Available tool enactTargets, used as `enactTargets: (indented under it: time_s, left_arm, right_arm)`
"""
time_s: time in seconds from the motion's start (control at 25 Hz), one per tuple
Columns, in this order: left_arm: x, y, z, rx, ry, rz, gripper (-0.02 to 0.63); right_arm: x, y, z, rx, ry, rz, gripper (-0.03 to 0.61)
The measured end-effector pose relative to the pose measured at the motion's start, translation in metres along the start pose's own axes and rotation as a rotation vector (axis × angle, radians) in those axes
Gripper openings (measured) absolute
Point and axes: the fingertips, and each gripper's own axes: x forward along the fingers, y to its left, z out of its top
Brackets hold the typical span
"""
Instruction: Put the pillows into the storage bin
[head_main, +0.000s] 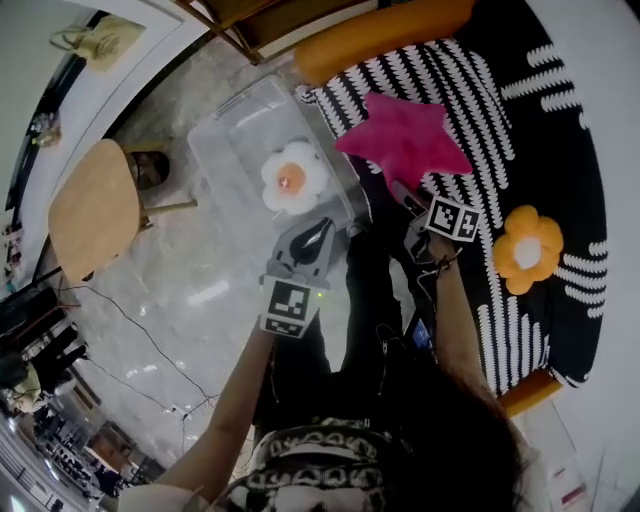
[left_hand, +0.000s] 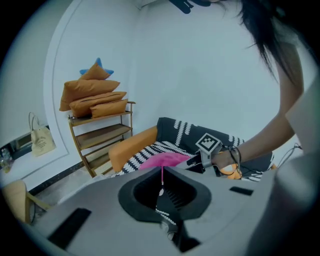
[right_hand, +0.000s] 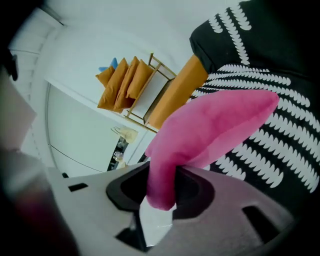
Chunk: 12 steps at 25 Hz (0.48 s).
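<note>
A clear storage bin (head_main: 232, 135) stands on the floor beside the sofa, with a white fried-egg pillow (head_main: 293, 177) lying inside it. My right gripper (head_main: 405, 195) is shut on one point of a pink star pillow (head_main: 405, 135), which hangs above the sofa's edge, right of the bin. In the right gripper view that pink pillow (right_hand: 215, 125) is pinched between the jaws of the right gripper (right_hand: 162, 192). My left gripper (head_main: 312, 240) hovers at the bin's near corner, jaws together and empty. An orange flower pillow (head_main: 528, 250) lies on the sofa at the right.
The black-and-white patterned sofa (head_main: 540, 120) has an orange bolster (head_main: 385, 35) at its far end. A round wooden side table (head_main: 95, 205) stands left of the bin. A wooden shelf (left_hand: 100, 135) with orange cushions stands against the wall.
</note>
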Motion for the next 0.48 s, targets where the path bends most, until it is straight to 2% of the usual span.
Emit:
enactTargets:
  time_s: [0.2,0.36,0.48]
  left_arm:
    - [-0.057,0.056,-0.018,-0.028,-0.036,0.058,0.011]
    - [-0.106,0.103,-0.06,-0.035,-0.025,0.113,0.011]
    - [-0.148,0.14,-0.094,-0.058,-0.02,0.166,0.01]
  right_arm:
    - [0.024,0.091,-0.018,-0.087,0.03,0.07,0.115]
    - [0.067,0.158,-0.057,-0.14,0.08,0.142,0.11]
    - [0.108,0.196,-0.089,-0.133,0.102,0.177,0.11]
